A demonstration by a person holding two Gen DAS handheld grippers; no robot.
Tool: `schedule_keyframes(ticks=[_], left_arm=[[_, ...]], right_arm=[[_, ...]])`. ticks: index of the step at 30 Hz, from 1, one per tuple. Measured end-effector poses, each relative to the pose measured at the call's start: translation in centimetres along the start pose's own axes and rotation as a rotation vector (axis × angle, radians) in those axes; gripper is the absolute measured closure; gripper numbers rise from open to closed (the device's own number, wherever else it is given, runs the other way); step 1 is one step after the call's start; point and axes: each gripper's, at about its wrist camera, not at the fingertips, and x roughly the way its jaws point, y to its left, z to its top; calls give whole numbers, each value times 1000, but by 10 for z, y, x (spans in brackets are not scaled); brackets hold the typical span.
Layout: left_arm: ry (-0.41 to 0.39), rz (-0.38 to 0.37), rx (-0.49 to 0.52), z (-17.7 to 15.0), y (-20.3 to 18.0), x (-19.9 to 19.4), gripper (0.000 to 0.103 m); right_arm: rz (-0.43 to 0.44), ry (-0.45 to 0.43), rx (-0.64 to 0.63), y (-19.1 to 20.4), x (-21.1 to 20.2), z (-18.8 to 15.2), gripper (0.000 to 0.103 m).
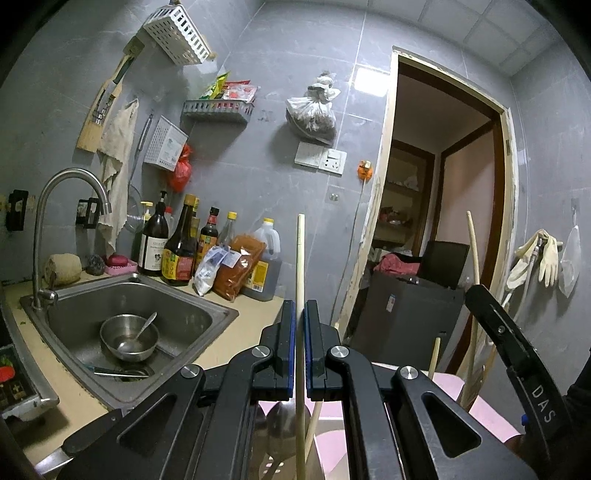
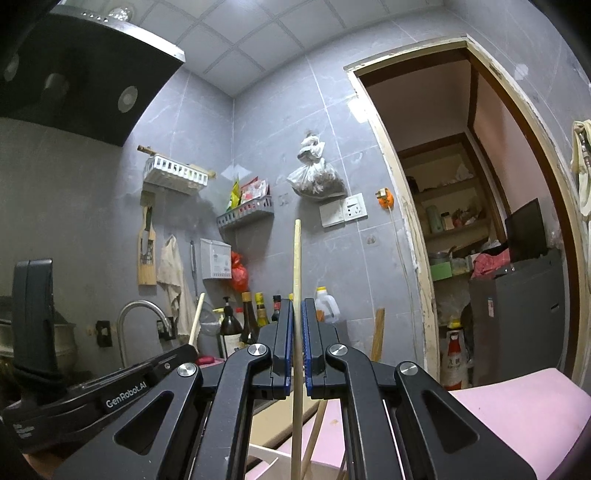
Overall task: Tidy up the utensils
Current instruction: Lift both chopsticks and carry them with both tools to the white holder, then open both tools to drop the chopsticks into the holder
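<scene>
While both tools point up at the grey tiled wall, the left gripper (image 1: pixel 300 332) has its blue-edged pads pressed against a pale wooden stick (image 1: pixel 300 258), a chopstick or slim handle, which stands upright between them and rises well past the fingertips. Beneath that gripper, between its arms, lie a metal spoon (image 1: pixel 280 424) and a second wooden stick (image 1: pixel 314 421) over something pink (image 1: pixel 491 413). Off to its right the black arm of the other tool shows, with a wooden handle (image 1: pixel 474 243) rising beside it.

Likewise the right gripper (image 2: pixel 297 328) pinches a wooden stick (image 2: pixel 296 266) upright between its pads, the stick running on down below the fingers next to another thin stick (image 2: pixel 314 439) leaning at a slant. A pink surface (image 2: pixel 524 410) lies below and to its right. To its left sits the black body of the other tool, with a stick (image 2: pixel 196 317) poking up past it.

Farther out, ahead and left of the left gripper, a steel sink (image 1: pixel 207 314) holds a metal bowl (image 1: pixel 129 338) with a spoon in it, under a curved tap (image 1: pixel 66 206). Sauce bottles (image 1: pixel 181 247) and packets stand behind the sink against the wall. Higher up hang a cloth (image 1: pixel 116 158), a white basket (image 1: pixel 177 33) and a filled plastic bag (image 1: pixel 312 114). To the right of both grippers an open doorway (image 1: pixel 443 206) leads to a room with shelves
</scene>
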Motion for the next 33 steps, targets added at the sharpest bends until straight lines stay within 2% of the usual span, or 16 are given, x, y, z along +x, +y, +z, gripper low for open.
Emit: schedule_keyframes(ticks=[12, 33], left_arm=[[35, 20, 8, -10, 1, 3, 101], [78, -5, 32, -18, -4, 3, 101]], right_arm=[[10, 51, 63, -11, 7, -8, 100], [76, 164, 51, -19, 6, -17, 99]])
